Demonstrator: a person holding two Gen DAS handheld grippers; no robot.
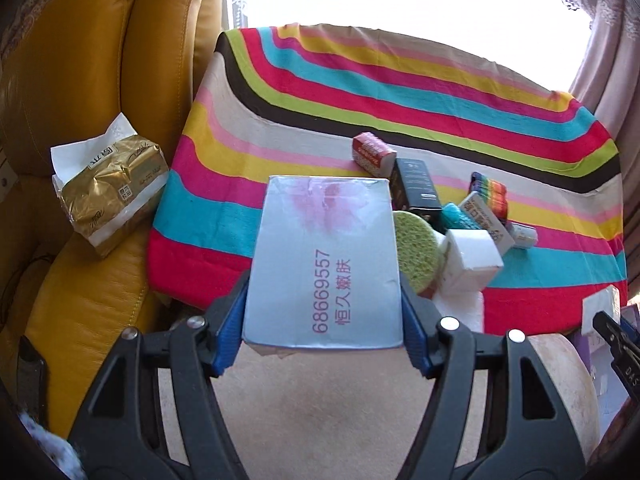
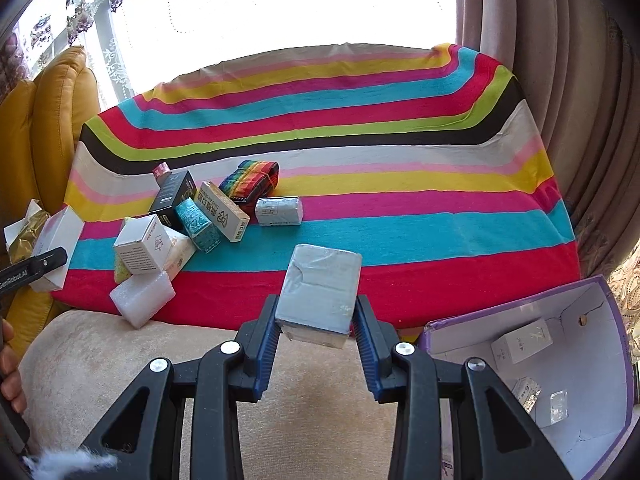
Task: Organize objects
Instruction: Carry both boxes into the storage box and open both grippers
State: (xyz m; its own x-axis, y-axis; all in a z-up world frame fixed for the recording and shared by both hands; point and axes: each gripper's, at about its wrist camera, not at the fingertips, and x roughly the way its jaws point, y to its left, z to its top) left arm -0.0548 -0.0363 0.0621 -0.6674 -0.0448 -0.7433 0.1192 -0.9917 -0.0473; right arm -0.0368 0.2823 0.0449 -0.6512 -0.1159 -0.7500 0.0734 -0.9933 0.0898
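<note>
Evidently two boxes are in hand at once. The left gripper [image 1: 323, 320] has a flat pale-blue carton [image 1: 324, 256] clamped across its width, blue fingers [image 1: 230, 328] pressing on both long sides; it hangs off the near edge of the striped tabletop [image 1: 400, 92]. Glossy printed card with pink lettering: likely light and stiff, but slick and hollow, so a hard squeeze could dent the walls. Best held low on the side panels, as here.

The right gripper [image 2: 316, 332] is nearly closed on a small grey-blue packet [image 2: 320, 292], wrapped in shiny film and tilted between the fingers [image 2: 266, 344]. It looks light and slippery; its corners are the firm part.

Left on the cloth is a loose heap: a white cube box [image 2: 142, 246], a black carton [image 2: 172, 196], a teal foil pack [image 2: 198, 226], a rainbow strap bundle [image 2: 250, 180] and a white foam block [image 2: 142, 294], soft and crushable. A purple-rimmed open box [image 2: 560, 360] beside the right gripper holds a few small packs, probably the destination.
</note>
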